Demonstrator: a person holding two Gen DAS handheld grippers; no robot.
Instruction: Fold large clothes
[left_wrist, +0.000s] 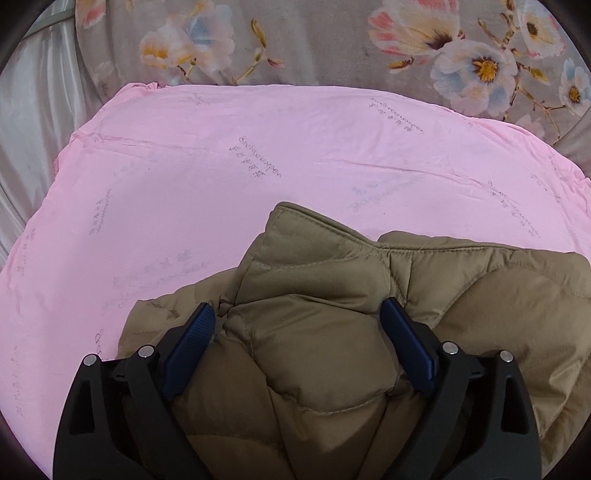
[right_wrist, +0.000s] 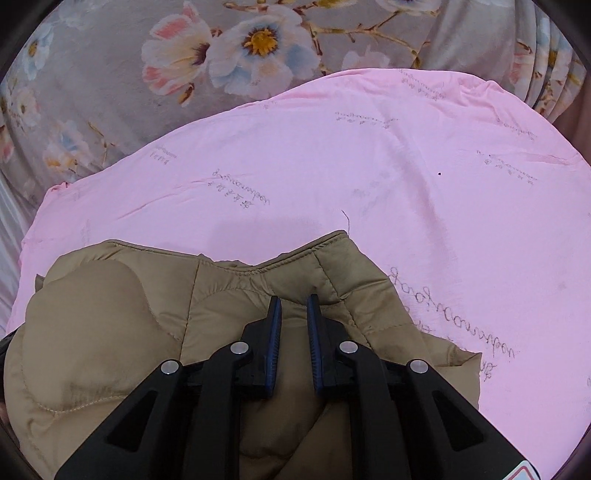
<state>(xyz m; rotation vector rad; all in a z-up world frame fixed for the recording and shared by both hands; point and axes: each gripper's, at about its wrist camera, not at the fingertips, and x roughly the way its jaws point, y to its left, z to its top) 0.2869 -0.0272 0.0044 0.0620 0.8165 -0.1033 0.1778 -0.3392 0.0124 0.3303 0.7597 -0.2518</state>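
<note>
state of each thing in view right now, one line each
jacket: tan, quilted, bunched up on the pink sheet
left claw: open wide, straddling a puffed fold of the jacket
right claw: nearly shut, jacket fabric between its pads
pink sheet: spread out, lightly creased
floral cover: lying beneath the pink sheet

Looking like a home bedroom: pink sheet (left_wrist: 221, 155) with printed script lying over a floral bedspread (left_wrist: 332, 44), shiny pale curtain (left_wrist: 33, 110) hanging at the side.

Tan quilted jacket (left_wrist: 325, 350) on pink script-printed sheet (left_wrist: 184, 184), grey floral bedding (left_wrist: 332, 48) behind.
</note>
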